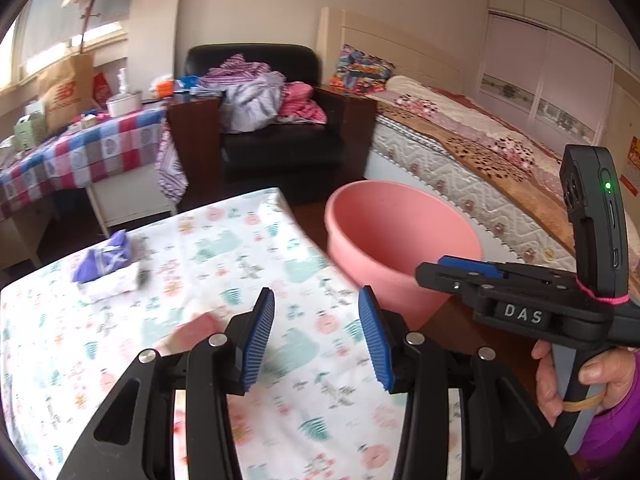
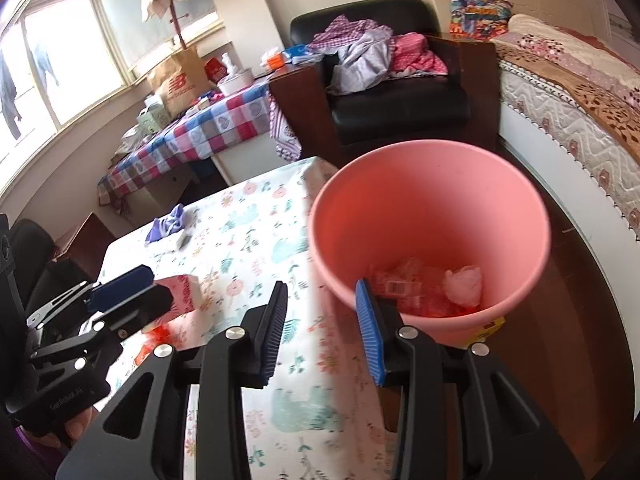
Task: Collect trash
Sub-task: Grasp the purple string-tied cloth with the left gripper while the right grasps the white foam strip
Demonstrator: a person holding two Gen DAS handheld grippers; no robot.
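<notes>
Left gripper [image 1: 316,336]: blue ribbed pads spread wide, nothing between them, held above the table [image 1: 224,248] with its floral cloth. Right gripper [image 2: 322,332]: pads likewise set apart and empty, held over the table edge just beside the pink bin [image 2: 432,216]. Pink bin: placed on the dark floor, against the table's right-hand edge, near the bed [image 1: 472,148]; inside it, clear crumpled plastic wrappers [image 2: 404,288] and a wad of white tissue [image 2: 464,284] are seen at the bottom. A small yellow item at the foot of the bin cannot be identified. Trash on the table: a purple wrapper [image 1: 104,256] lying on a white tissue pack [image 1: 116,284] toward the far left corner; a pink carton [image 2: 184,292] close to the left gripper, partly hidden by it in the right wrist view; a red-orange scrap [image 2: 154,336] beside that carton. Background: black armchair [image 1: 276,132] piled with clothes; side table with a checked cloth [image 1: 92,152].
</notes>
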